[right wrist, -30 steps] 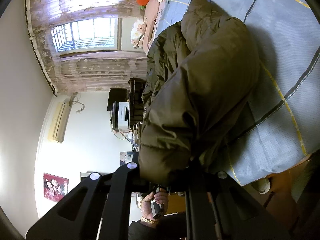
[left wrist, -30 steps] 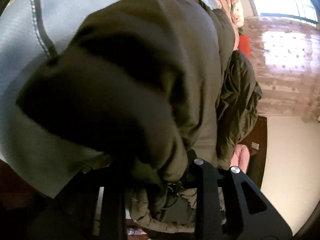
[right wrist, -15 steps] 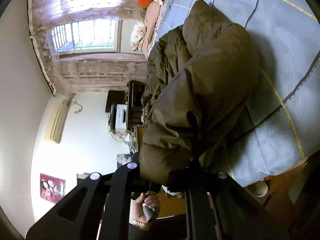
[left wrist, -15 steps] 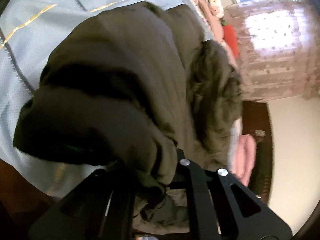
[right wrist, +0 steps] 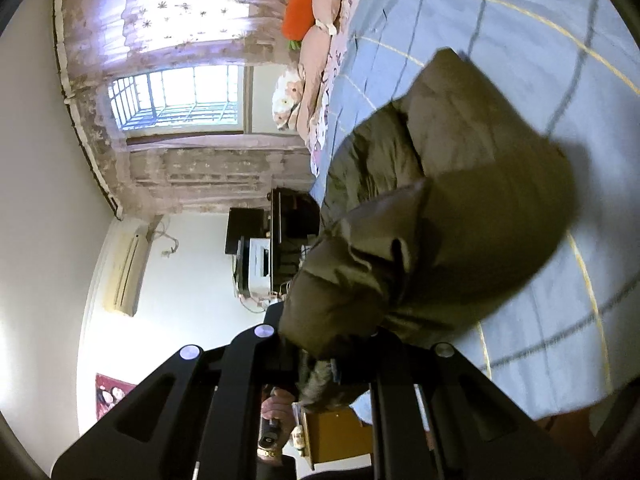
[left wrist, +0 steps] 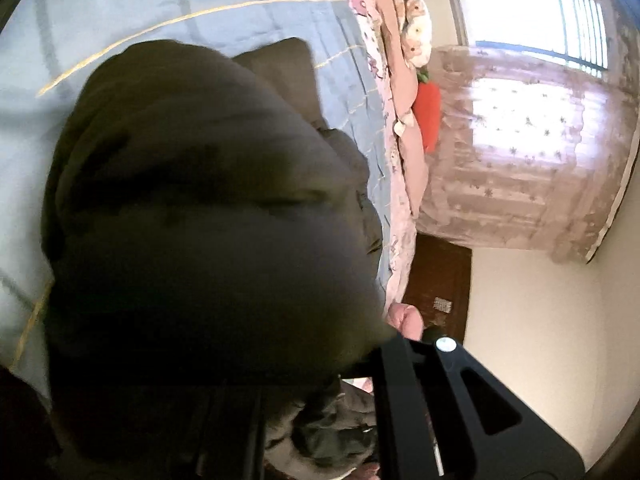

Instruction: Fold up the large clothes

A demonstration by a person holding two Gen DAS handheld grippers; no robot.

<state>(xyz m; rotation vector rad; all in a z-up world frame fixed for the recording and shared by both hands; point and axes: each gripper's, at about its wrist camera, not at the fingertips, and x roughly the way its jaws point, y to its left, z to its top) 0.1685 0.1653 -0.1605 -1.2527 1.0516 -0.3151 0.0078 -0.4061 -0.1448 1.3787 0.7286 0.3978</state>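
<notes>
Because the olive puffer jacket (right wrist: 452,216) is bulky, soft and slick-shelled, it probably compresses and slips, so a hem or seam offers the safest hold. Both the right gripper (right wrist: 332,360) and the left gripper (left wrist: 320,376) are clamped on its near edge, the rest lying ahead on the blue bed (right wrist: 500,20).

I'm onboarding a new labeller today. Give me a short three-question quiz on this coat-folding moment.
1. True or false: the right gripper is shut on the coat.
2. The coat lies over a bed whose cover is: A) blue checked, B) plain white, C) red striped?
3. Fill in: the bright carrot-shaped cushion by the window is ____.

Key: 1 true; 2 A; 3 orange.
</notes>
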